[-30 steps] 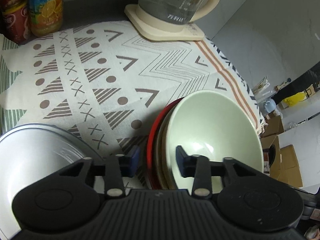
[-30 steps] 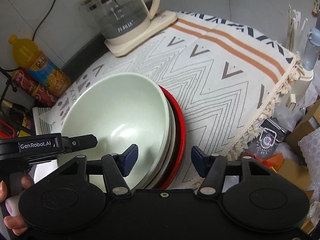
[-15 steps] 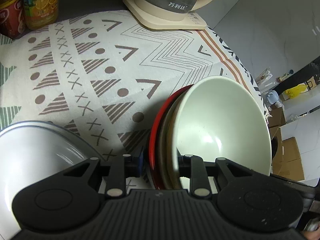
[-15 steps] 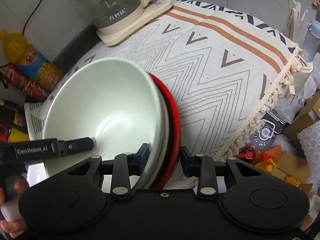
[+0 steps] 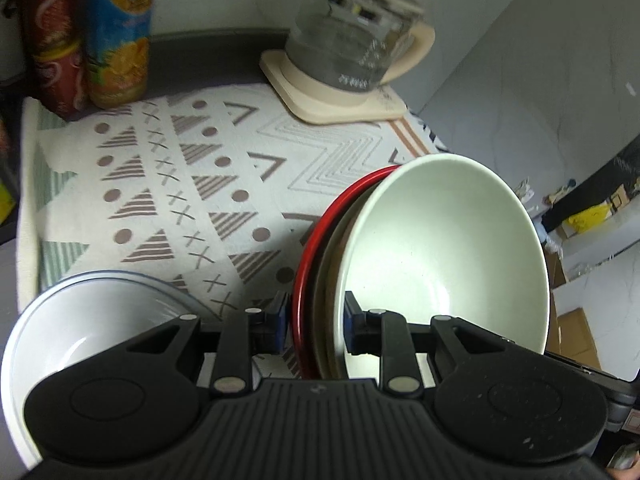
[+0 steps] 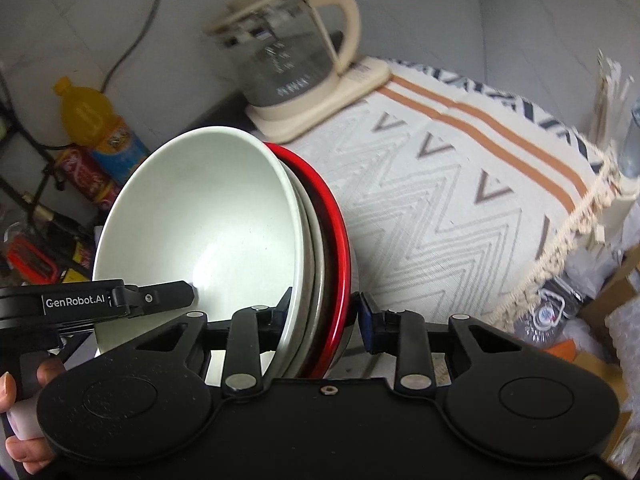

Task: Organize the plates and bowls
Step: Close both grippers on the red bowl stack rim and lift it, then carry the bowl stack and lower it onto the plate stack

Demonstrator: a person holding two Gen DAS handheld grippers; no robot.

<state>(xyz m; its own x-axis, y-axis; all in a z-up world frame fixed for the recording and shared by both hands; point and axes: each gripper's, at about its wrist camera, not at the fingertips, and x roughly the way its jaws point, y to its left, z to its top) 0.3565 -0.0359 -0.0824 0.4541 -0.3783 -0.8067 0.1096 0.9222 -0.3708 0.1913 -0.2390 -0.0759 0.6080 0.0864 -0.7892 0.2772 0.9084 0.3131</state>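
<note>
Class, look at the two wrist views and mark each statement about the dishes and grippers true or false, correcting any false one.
1. The left gripper is closed on the rim of the dish stack. True.
2. The outermost dish in the stack is a blue plate. False: it is a red plate.
3. The pale green bowl lies flat on the patterned cloth. False: the stack is tilted steeply on edge above the patterned cloth.
4. The right gripper clamps the same stack from the other side. True.
5. A glass kettle stands on a cream base at the far end of the cloth. True.
6. The grey bowl is part of the gripped stack. False: it is apart, left of the stack.
</note>
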